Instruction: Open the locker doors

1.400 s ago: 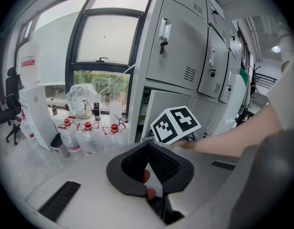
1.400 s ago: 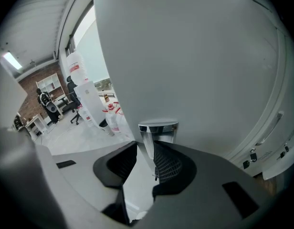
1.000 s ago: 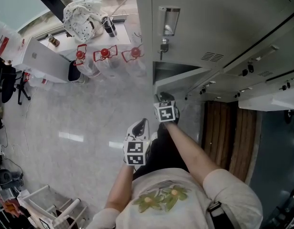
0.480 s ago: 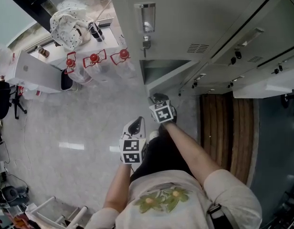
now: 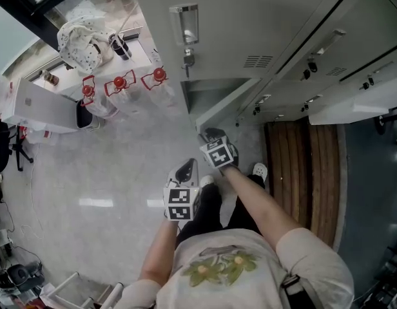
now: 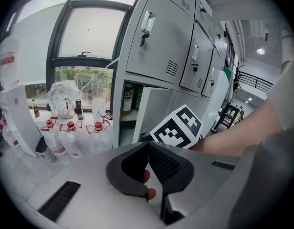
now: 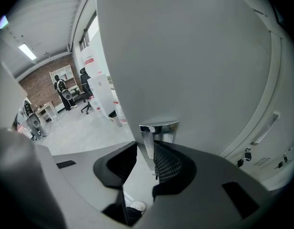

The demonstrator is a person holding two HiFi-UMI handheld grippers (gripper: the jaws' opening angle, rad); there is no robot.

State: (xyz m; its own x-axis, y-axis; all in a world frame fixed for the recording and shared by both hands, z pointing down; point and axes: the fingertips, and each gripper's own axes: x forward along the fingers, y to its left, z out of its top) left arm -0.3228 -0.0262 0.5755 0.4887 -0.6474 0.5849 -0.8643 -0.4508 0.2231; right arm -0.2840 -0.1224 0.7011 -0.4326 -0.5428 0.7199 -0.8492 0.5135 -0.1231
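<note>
Grey, the door (image 7: 185,56) fills the right gripper view. Its chrome handle (image 7: 159,128) stands between the jaws of the right gripper (image 7: 145,151). Those jaws are apart: the ribbed pad on one side lies against the handle, and the other jaw stands clear of it, with floor showing in the gap. From the head view the door belongs to a lower locker and is swung out toward the person. The dark compartment (image 5: 208,89) is open just behind it, and the right gripper is at its free edge. The left gripper (image 6: 148,147) hangs nearer the person, apart from the door, with its jaws together and nothing between them. Its view looks into the open locker, where a yellow bottle (image 6: 128,99) stands on a shelf. The locker above (image 5: 250,18) is closed, with a key (image 5: 185,62) in its lock, and more closed lockers run off to the right. Beside the lockers, three clear bottles with red caps (image 5: 120,84) stand on the pale floor (image 5: 108,166). A spotted white bag (image 5: 79,31) lies on a ledge beyond them.
</note>
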